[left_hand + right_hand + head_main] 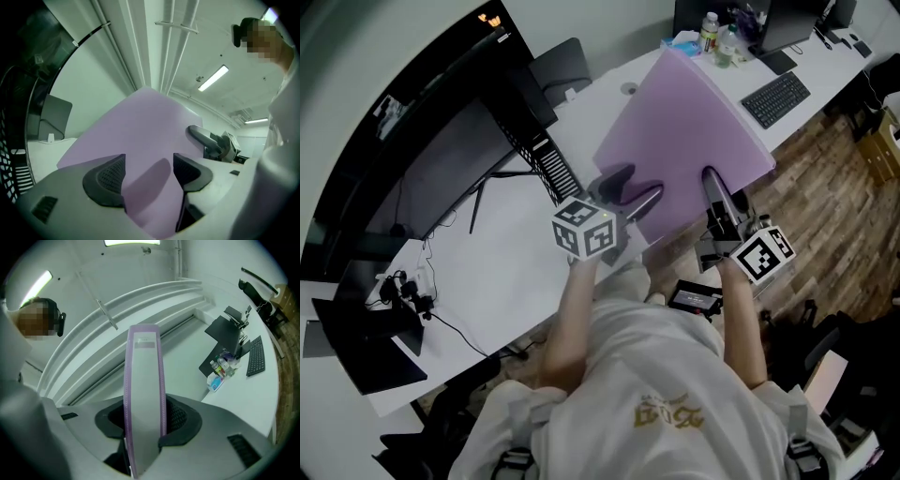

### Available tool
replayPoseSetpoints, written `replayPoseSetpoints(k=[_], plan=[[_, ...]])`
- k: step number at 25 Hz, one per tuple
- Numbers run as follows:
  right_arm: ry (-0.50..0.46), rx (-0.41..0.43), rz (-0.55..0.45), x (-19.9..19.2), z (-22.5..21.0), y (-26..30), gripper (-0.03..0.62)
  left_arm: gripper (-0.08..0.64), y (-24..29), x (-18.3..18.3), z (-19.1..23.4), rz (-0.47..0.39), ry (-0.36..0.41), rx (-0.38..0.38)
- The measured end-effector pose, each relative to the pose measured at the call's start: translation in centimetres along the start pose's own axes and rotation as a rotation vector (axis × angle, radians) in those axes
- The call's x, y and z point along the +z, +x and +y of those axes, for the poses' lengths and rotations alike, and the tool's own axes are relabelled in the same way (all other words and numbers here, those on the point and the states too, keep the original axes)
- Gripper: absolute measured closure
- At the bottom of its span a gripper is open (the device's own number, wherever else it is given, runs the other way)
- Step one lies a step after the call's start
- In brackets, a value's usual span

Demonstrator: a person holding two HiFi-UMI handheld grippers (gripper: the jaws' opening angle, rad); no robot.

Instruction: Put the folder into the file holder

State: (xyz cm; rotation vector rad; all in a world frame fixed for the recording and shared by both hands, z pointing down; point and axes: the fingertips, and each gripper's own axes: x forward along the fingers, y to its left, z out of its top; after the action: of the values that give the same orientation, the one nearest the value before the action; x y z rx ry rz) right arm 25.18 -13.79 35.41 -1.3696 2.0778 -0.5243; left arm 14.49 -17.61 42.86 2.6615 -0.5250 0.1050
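Big white table point(516, 272) below, and over its far half hangs the purple folder point(684, 141). It looks lifted clear of the surface, broad face tilted up toward us. To its left, beside the dark monitor point(441, 169), stands the black wire file holder point(546, 167). Nothing purple is in it, and it sits near the folder's lower left corner but apart from it.

So this is the carry: folder in the air, not yet at the holder.

Now the right tongs point(715, 190): clenched on the folder's near edge. Their own view shows the folder edge-on with a pad pinching either side, so that grip bears the load. The left tongs point(630, 189) have their jaws spread wide, with the folder's lower corner passing between them. The pads stand off both faces, so they are released and guiding at most.

What's next, as I read it: swing the folder left toward the holder and turn it to stand on edge in line with a slot. Then lower the bottom edge between the wires. A one-sided grip on a folder this wide could let it twist. The left tongs would do well to close on it or steady it before the drop.
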Motion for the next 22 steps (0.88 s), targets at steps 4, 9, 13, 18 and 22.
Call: replayPoseSetpoints(k=[4, 9, 13, 18, 22], plan=[[-0.064, 0.039, -0.003, 0.2, 2.1, 0.6, 0.426, 0.247, -1.0, 1.2, 0.0, -0.053, -0.028, 0.045], [-0.178, 0.086, 0.034, -0.9, 5.1, 1.9, 0.426, 0.239, -2.7, 1.5, 0.7, -0.075, -0.044, 0.101], [-0.204, 0.118, 0.050, -1.4, 6.5, 2.7, 0.425, 0.239, -3.9, 2.0, 1.1, -0.096, -0.060, 0.131], [-0.192, 0.141, 0.054, -1.9, 7.4, 3.7, 0.423, 0.241, -5.2, 2.7, 1.9, -0.117, -0.068, 0.149], [-0.198, 0.144, 0.061, -2.9, 8.3, 4.8, 0.423, 0.243, -6.5, 3.0, 3.0, -0.135, -0.091, 0.147]])
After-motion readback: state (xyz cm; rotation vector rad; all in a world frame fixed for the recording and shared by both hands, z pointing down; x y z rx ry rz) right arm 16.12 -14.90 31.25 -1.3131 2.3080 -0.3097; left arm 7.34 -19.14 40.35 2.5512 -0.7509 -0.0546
